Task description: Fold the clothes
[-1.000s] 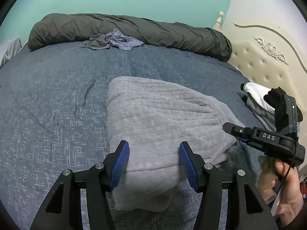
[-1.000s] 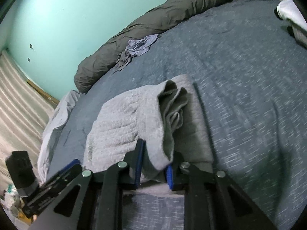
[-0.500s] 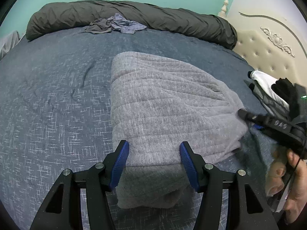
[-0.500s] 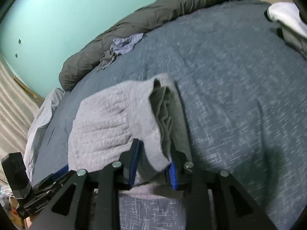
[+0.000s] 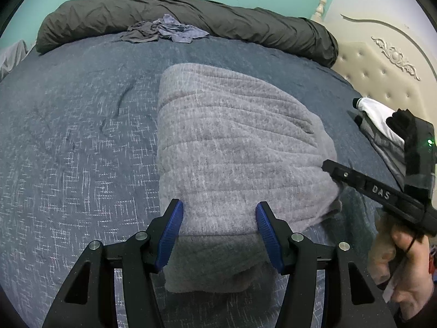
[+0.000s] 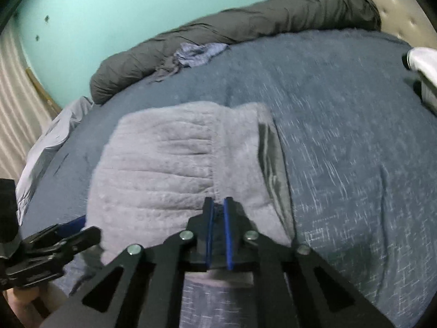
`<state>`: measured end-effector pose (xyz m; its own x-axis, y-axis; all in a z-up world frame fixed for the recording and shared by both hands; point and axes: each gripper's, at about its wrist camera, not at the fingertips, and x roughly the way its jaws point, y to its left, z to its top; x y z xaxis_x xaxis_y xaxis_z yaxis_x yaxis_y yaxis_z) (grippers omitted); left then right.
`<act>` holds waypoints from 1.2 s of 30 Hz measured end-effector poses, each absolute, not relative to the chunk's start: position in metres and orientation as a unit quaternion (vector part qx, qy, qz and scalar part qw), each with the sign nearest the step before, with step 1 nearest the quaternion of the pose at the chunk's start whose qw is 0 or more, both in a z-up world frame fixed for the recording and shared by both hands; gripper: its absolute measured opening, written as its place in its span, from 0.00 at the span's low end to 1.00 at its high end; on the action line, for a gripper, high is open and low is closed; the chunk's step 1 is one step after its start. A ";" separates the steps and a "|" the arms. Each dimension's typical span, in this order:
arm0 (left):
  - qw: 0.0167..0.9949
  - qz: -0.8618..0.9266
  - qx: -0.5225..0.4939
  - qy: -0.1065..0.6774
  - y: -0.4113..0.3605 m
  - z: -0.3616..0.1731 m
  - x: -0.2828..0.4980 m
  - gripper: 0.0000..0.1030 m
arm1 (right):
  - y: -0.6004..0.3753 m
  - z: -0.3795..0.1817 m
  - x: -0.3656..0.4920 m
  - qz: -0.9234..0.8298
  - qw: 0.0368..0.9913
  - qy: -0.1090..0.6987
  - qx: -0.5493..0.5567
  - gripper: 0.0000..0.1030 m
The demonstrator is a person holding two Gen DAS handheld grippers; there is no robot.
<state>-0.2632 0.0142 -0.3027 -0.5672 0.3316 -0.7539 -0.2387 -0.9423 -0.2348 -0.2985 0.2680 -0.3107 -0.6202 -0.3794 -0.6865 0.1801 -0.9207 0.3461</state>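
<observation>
Grey garment [image 5: 232, 158] folded at centre of bed [image 5: 68, 142]; left gripper [image 5: 218, 218] wide open astride its 6 o'clock edge; right gripper [image 6: 217, 207] nearly closed, grip on cloth unclear

We find the folded garment [image 5: 232, 150] lying on the bedspread [image 5: 76, 150], directly ahead of both grippers. Behind it, crumpled clothes [image 5: 166, 30] rest against the rolled duvet [image 5: 245, 24]. A second folded stack [image 5: 382, 125] lies right, near the headboard [image 5: 382, 76].
</observation>
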 end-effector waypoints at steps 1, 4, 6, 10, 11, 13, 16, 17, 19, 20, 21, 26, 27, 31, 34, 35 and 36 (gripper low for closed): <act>0.162 0.883 -0.437 -0.053 0.014 -0.303 -0.263 0.58 | 0.269 -0.311 -0.300 -0.892 0.152 -0.121 0.407 0.00; 0.169 0.879 -0.441 -0.063 0.010 -0.306 -0.263 0.58 | 0.271 -0.314 -0.309 -0.895 0.127 -0.111 0.412 0.00; 0.173 0.878 -0.442 -0.068 0.007 -0.306 -0.262 0.58 | 0.277 -0.317 -0.311 -0.889 0.128 -0.131 0.420 0.00; 0.175 0.878 -0.440 -0.077 0.002 -0.300 -0.261 0.58 | 0.271 -0.298 -0.320 -0.891 0.147 -0.125 0.412 0.00; 0.176 0.877 -0.440 -0.078 0.001 -0.299 -0.261 0.58 | 0.270 -0.293 -0.323 -0.891 0.154 -0.123 0.409 0.00; 0.176 0.876 -0.441 -0.082 0.000 -0.300 -0.260 0.58 | 0.266 -0.281 -0.328 -0.891 0.168 -0.120 0.404 0.01; 0.178 0.876 -0.441 -0.077 0.001 -0.299 -0.260 0.58 | 0.261 -0.264 -0.337 -0.891 0.189 -0.116 0.397 0.05; 0.179 0.877 -0.440 -0.073 0.002 -0.298 -0.260 0.58 | 0.259 -0.259 -0.340 -0.891 0.195 -0.115 0.394 0.16; 0.182 0.876 -0.440 -0.079 -0.001 -0.298 -0.262 0.58 | 0.255 -0.248 -0.345 -0.890 0.209 -0.112 0.389 0.46; 0.183 0.874 -0.441 -0.086 -0.004 -0.298 -0.262 0.58 | 0.253 -0.242 -0.348 -0.890 0.216 -0.110 0.386 0.48; 0.184 0.873 -0.442 -0.089 -0.005 -0.298 -0.263 0.58 | 0.252 -0.236 -0.351 -0.890 0.222 -0.109 0.384 0.48; 0.188 0.871 -0.446 -0.089 -0.005 -0.299 -0.261 0.58 | 0.239 -0.247 -0.396 -0.875 0.212 -0.070 0.429 0.48; 0.188 0.871 -0.446 -0.087 -0.005 -0.299 -0.261 0.58 | 0.237 -0.250 -0.404 -0.872 0.210 -0.065 0.438 0.48; 0.189 0.868 -0.449 -0.096 -0.009 -0.303 -0.262 0.58 | 0.226 -0.262 -0.428 -0.856 0.215 -0.025 0.469 0.48; 0.189 0.867 -0.451 -0.097 -0.009 -0.304 -0.263 0.58 | 0.227 -0.278 -0.437 -0.844 0.212 -0.024 0.493 0.32; 0.189 0.867 -0.451 -0.097 -0.009 -0.304 -0.263 0.58 | 0.229 -0.281 -0.439 -0.843 0.209 -0.024 0.495 0.20; 0.189 0.867 -0.451 -0.097 -0.009 -0.304 -0.263 0.58 | 0.231 -0.285 -0.440 -0.842 0.206 -0.024 0.498 0.16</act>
<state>-0.2632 -0.0091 -0.3041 -0.5221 0.4151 -0.7451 -0.2396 -0.9098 -0.3390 -0.4398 0.2307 -0.2849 -0.4188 -0.3713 -0.8287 0.3227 -0.9139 0.2464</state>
